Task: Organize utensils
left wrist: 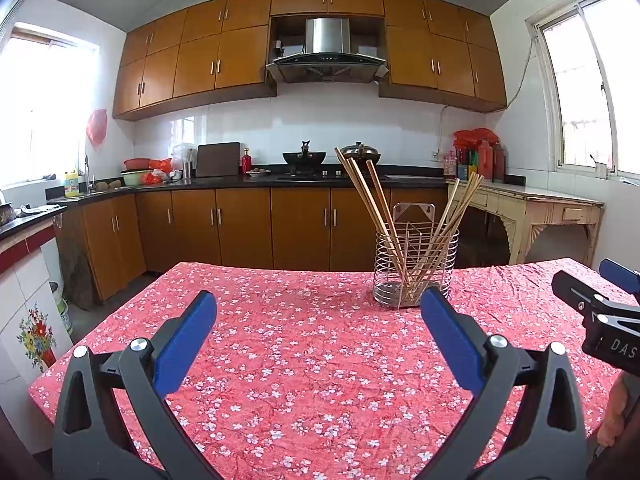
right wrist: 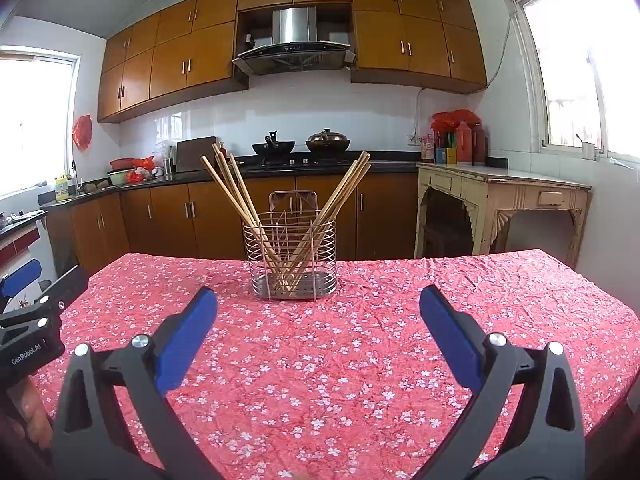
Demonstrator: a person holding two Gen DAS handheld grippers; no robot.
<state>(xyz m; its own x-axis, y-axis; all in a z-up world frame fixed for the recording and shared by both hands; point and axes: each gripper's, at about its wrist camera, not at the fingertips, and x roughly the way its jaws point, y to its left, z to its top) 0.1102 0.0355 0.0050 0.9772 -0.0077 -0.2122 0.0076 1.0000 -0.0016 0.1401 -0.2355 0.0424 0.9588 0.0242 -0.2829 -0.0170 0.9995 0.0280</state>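
A wire utensil holder (left wrist: 416, 268) (right wrist: 293, 256) stands upright near the far edge of the table. Several wooden chopsticks (left wrist: 370, 204) (right wrist: 236, 196) lean out of it in two bunches, one to the left and one to the right. My left gripper (left wrist: 320, 308) is open and empty, well short of the holder, which sits ahead and to its right. My right gripper (right wrist: 318, 306) is open and empty too, with the holder straight ahead beyond its blue fingertips (right wrist: 436, 304). Each gripper shows at the edge of the other's view.
The table wears a red floral cloth (left wrist: 304, 356) (right wrist: 360, 340). Behind it run kitchen counters with woks on a stove (left wrist: 306, 158) (right wrist: 274, 148). A cream side table (left wrist: 552, 208) (right wrist: 504, 192) with red bottles stands at the right under a window.
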